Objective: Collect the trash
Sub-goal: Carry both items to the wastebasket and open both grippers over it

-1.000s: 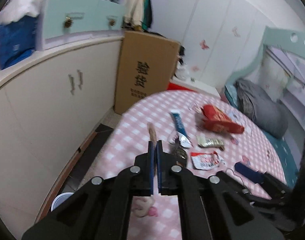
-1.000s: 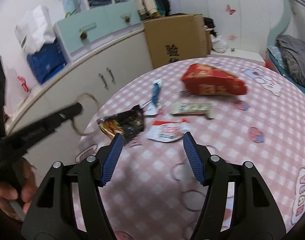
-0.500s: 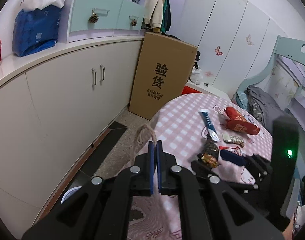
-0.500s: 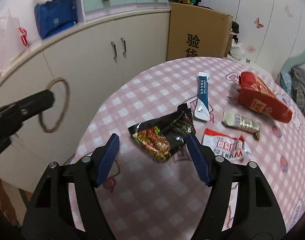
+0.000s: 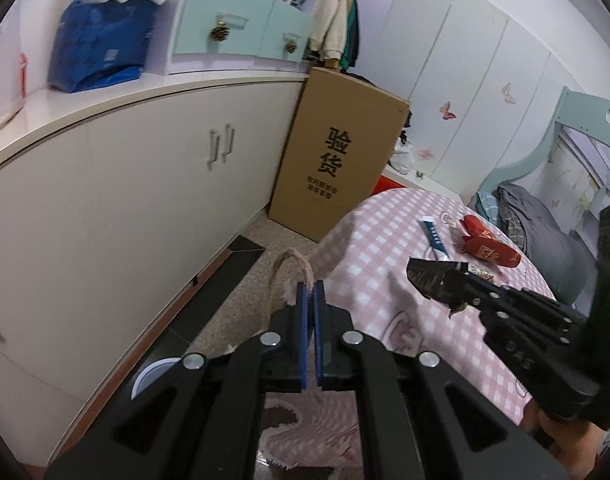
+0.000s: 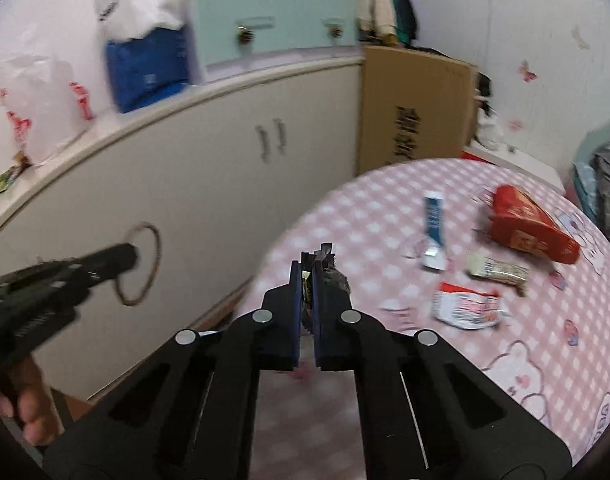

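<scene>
Your right gripper has just been closing and now pinches the dark snack wrapper, crumpled between its blue pads at the centre of the right wrist view, over the near left edge of the pink checked tablecloth. Your left gripper is pressed together on a loop of brown rope, which arches up and left from the fingertips at the centre of the left wrist view; in the right wrist view that same loop shows at middle left against the cabinet. More trash lies on the cloth to the right of the held wrapper: a blue and white tube near the centre right, a red packet further right, a pale bar wrapper just below the packet, and a white and red sachet nearest your right fingers. These pieces lie apart from one another. Behind the table a tall cardboard box with printed characters stands against the long white cabinet, whose top carries a blue bag at upper left. Low in the left wrist view, left of your fingers, part of a round white rim shows on the floor.
</scene>
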Demonstrator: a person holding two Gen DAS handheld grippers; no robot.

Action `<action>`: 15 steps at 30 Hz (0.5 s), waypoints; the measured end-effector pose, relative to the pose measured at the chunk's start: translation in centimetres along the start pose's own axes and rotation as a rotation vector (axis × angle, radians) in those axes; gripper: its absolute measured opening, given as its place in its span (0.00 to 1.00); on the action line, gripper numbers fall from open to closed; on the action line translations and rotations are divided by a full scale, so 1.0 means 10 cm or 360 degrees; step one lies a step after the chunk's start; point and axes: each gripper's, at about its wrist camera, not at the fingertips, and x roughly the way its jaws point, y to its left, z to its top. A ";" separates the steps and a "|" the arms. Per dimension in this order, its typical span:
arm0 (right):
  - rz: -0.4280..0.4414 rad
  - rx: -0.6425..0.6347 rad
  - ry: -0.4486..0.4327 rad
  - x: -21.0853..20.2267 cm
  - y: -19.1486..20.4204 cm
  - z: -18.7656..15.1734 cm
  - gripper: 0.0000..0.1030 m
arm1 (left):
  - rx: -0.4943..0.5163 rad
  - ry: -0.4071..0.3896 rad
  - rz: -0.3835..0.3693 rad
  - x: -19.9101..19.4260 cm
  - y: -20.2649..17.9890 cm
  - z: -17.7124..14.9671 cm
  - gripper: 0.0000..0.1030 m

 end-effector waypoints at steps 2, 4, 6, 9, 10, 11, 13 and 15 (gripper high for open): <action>0.0041 -0.0026 -0.0017 -0.05 0.17 0.01 0.04 | -0.0030 0.0004 0.0019 -0.07 0.11 -0.04 0.03; 0.0100 -0.0040 -0.0021 -0.08 0.31 0.02 0.04 | -0.0058 0.0001 0.0036 -0.16 0.23 -0.08 0.03; 0.0164 -0.0063 -0.0021 -0.13 0.48 0.01 0.04 | -0.0078 0.0006 0.0060 -0.22 0.33 -0.12 0.03; 0.0261 -0.0126 0.0006 -0.11 0.81 -0.03 0.04 | -0.0125 0.0035 0.0097 -0.28 0.53 -0.20 0.03; 0.0280 -0.0138 0.0015 -0.09 0.88 -0.06 0.04 | -0.0140 0.0052 0.0109 -0.29 0.60 -0.23 0.03; 0.0301 -0.0150 0.0031 -0.06 0.97 -0.08 0.04 | -0.0153 0.0067 0.0127 -0.30 0.67 -0.26 0.03; 0.0347 -0.0166 0.0066 0.03 1.13 -0.14 0.04 | -0.0172 0.0106 0.0147 -0.29 0.80 -0.32 0.03; 0.0387 -0.0173 0.0101 0.12 1.26 -0.19 0.04 | -0.0202 0.0147 0.0163 -0.27 0.92 -0.38 0.03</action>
